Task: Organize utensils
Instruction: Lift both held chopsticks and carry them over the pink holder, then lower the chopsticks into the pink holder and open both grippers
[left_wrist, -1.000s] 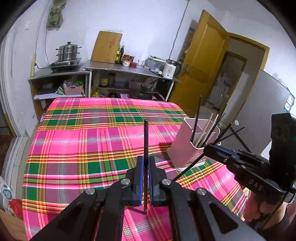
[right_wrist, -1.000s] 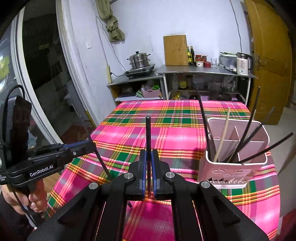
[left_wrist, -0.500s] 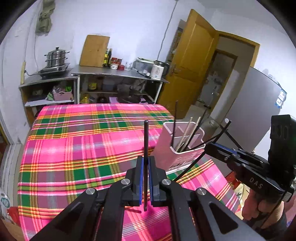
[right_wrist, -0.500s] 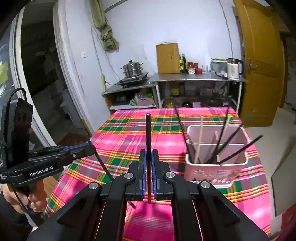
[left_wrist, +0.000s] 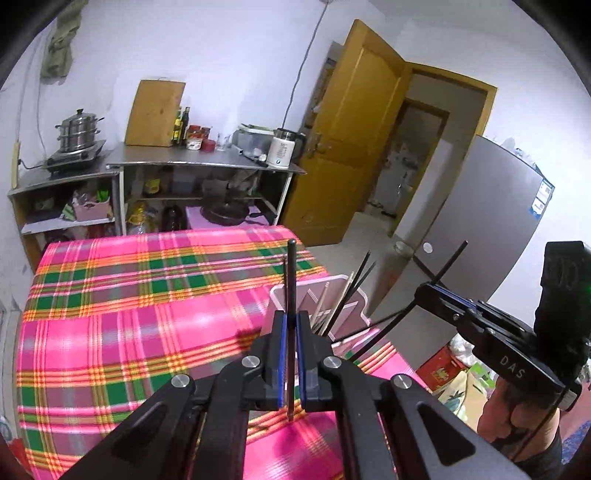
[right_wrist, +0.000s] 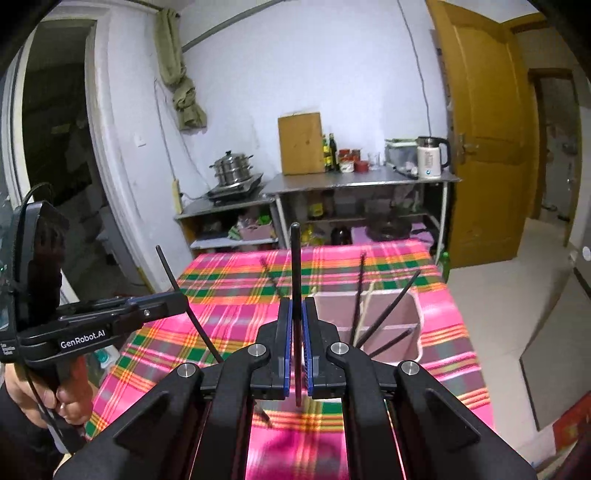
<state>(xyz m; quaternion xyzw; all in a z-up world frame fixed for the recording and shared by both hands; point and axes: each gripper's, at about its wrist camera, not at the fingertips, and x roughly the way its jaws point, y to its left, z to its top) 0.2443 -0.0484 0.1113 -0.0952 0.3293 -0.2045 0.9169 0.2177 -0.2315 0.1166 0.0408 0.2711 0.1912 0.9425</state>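
My left gripper (left_wrist: 290, 317) is shut on a black chopstick (left_wrist: 291, 273) that stands upright between its pads, above the plaid tablecloth (left_wrist: 129, 314). Just beyond it sits the pale pink utensil holder (left_wrist: 332, 279), with several black and wooden chopsticks leaning in it. My right gripper (right_wrist: 296, 310) is shut on a second black chopstick (right_wrist: 295, 266), also upright, with the holder (right_wrist: 417, 321) ahead and to its right. Each gripper shows in the other's view: the right one (left_wrist: 424, 291) at the right, the left one (right_wrist: 183, 299) at the left, each gripping its stick.
A steel counter (right_wrist: 362, 181) at the far wall carries a kettle (right_wrist: 430, 157), a cutting board (right_wrist: 301, 144) and a steamer pot (right_wrist: 232, 170). A wooden door (left_wrist: 354, 140) stands open, and a grey fridge (left_wrist: 491, 221) is right of the table. A hand (right_wrist: 70, 402) grips the left handle.
Both grippers have risen and drawn back with their chopsticks still gripped. The holder now sits lower and smaller in both views, and the left view has swung toward the door.
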